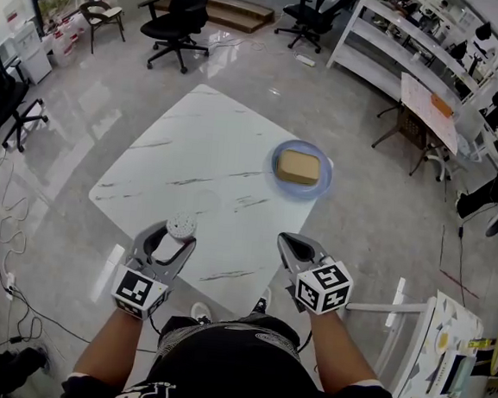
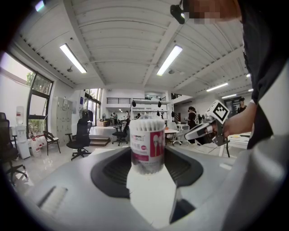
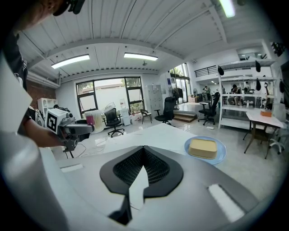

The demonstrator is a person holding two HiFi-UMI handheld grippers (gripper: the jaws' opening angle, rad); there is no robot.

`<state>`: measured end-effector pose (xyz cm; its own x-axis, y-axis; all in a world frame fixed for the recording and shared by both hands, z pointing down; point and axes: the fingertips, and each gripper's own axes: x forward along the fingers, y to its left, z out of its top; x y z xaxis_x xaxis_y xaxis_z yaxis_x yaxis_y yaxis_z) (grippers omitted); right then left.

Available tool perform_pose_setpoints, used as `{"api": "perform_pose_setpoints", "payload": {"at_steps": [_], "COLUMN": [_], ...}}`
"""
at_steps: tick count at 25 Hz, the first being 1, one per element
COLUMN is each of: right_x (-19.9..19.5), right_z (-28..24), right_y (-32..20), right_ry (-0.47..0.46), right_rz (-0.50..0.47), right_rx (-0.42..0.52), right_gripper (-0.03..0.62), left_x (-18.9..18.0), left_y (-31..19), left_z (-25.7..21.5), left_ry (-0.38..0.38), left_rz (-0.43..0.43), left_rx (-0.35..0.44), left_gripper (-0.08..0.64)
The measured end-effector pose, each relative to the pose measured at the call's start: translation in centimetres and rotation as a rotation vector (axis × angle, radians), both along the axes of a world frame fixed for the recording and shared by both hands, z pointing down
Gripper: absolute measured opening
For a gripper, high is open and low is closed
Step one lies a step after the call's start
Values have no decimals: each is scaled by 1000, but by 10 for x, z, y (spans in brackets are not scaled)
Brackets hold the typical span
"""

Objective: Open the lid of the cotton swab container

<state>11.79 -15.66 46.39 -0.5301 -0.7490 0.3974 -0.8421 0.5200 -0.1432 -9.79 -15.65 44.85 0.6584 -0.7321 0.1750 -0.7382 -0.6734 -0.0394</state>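
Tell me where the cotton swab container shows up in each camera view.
Head view: cotton swab container, lower left of centre.
Left gripper view: dead centre, between the jaws.
Right gripper view: far left, small.
Shared landmark: black office chair left of the steps, in all three.

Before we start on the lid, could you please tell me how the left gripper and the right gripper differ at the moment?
The left gripper holds the cotton swab container; the right gripper holds nothing. The left gripper's fingers stand wide apart, pressed on the container's sides; the right gripper's fingers are closed together. Both hover by the white table's near edge.
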Motion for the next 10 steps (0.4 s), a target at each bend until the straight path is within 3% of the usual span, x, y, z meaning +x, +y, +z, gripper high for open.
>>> {"api": "perform_pose_setpoints", "payload": {"at_steps": [10], "right_x": [-1], "right_z": [0], "right_y": [2], "right_ry": [-4], "right_rz": [-1], "right_rx": [-4], "right_gripper": [0], "left_x": [0], "left_y": [1], "left_z": [-2], "left_ry": [-6], "left_rz": [0], "left_rx": [9], "left_gripper": [279]}}
